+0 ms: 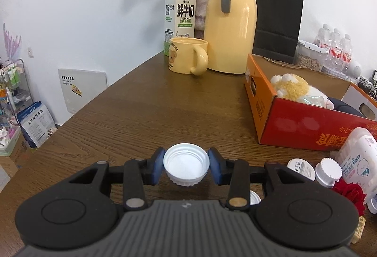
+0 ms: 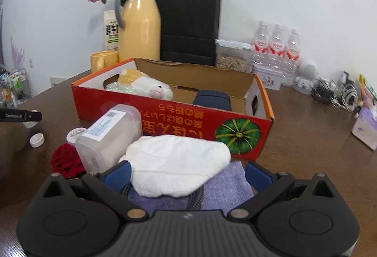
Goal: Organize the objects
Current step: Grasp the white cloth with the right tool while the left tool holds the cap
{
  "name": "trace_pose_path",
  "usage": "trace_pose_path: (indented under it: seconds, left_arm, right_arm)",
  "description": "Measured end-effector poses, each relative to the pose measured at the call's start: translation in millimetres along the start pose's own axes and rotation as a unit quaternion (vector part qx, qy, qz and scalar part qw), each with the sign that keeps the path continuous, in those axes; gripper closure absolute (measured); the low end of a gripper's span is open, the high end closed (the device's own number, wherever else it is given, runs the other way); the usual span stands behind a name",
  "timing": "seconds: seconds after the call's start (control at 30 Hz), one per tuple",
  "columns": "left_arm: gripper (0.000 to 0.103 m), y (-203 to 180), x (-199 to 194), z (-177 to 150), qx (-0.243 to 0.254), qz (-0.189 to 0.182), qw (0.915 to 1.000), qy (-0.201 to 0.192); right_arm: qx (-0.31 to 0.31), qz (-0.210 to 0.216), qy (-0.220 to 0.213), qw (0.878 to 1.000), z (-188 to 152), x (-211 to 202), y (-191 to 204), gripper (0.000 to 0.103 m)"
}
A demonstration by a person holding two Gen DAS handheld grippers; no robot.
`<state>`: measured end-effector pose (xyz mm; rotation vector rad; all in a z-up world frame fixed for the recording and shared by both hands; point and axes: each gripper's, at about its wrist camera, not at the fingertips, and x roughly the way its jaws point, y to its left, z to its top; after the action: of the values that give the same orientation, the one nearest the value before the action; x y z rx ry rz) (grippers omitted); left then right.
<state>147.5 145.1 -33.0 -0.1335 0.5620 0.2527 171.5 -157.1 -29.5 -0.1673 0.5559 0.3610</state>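
My left gripper (image 1: 186, 168) clamped a white bottle cap (image 1: 186, 166) above the wooden table (image 1: 141, 104); my right gripper (image 2: 187, 177) stood open around white cloth (image 2: 179, 162).

A: Describe the left gripper (image 1: 186, 166).
B: Black linkage arms with round metal pins, blue pads on the fingers (image 1: 157, 165), a grey ribbed housing flanked by two black round discs.
A: The right gripper (image 2: 187, 174)?
B: Same build; blue pads, brass-coloured pins, a tiny emblem on the ribs.
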Motion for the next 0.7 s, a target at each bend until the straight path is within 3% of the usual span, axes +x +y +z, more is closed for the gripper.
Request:
trace_pose_path:
  seconds: [0.27,0.7]
  left_arm:
    - [0.062,2,2,0,-0.007,-0.001,1.0000,0.007]
    - [0.062,3,3,0,-0.009,-0.006,0.9999,0.007]
  right_arm:
    - [-0.043,0.040,0.009,0.998,13,16,8,0.000]
    - [-0.054,0.041,0.004,0.998,4,24,10,0.002]
